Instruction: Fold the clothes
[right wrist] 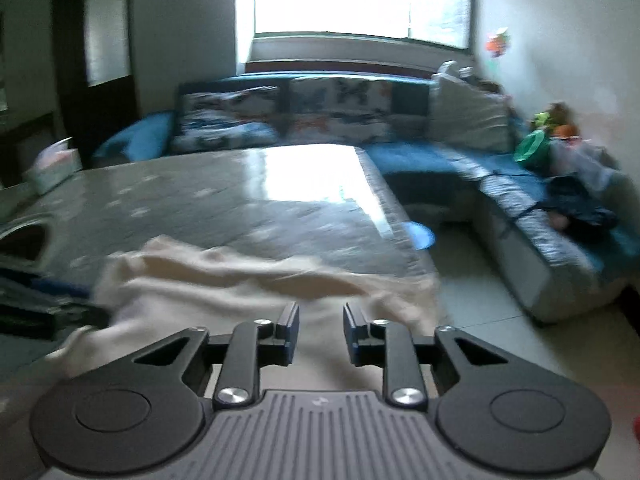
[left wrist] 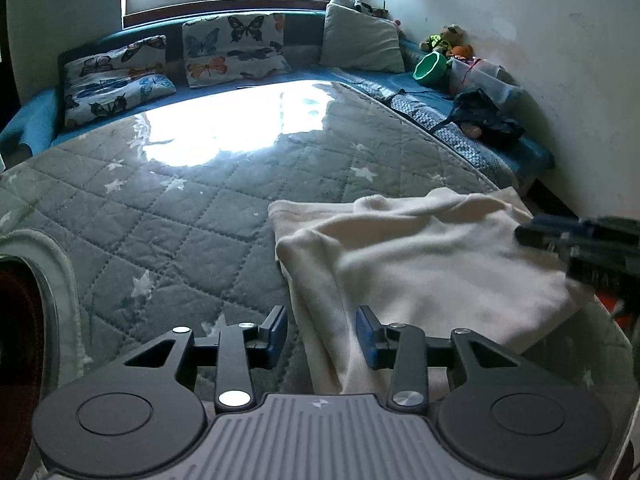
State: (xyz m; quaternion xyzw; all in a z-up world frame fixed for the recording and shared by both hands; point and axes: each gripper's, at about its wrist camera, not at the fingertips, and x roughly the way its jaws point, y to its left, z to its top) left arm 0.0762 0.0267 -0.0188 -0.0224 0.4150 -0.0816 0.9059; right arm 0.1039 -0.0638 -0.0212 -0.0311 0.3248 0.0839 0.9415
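A cream garment point(left wrist: 424, 256) lies partly folded on the grey quilted table cover point(left wrist: 168, 216), near its front right corner. My left gripper point(left wrist: 322, 334) is open, low over the garment's left edge, with cloth showing between its blue pads but not pinched. The right gripper point(left wrist: 576, 248) shows blurred at the garment's right side. In the right wrist view the same cream garment point(right wrist: 248, 292) spreads ahead, and my right gripper point(right wrist: 321, 330) is open just above its near part, holding nothing. The left gripper point(right wrist: 40, 300) appears as a dark blur at the garment's left.
A blue corner sofa point(left wrist: 516, 148) wraps the back and right, with butterfly cushions point(left wrist: 236, 48), a green bowl point(left wrist: 430, 66), toys and dark clothing point(left wrist: 488, 116). A tissue box point(right wrist: 52, 168) sits at the table's far left. Tiled floor point(right wrist: 480, 292) lies right of the table.
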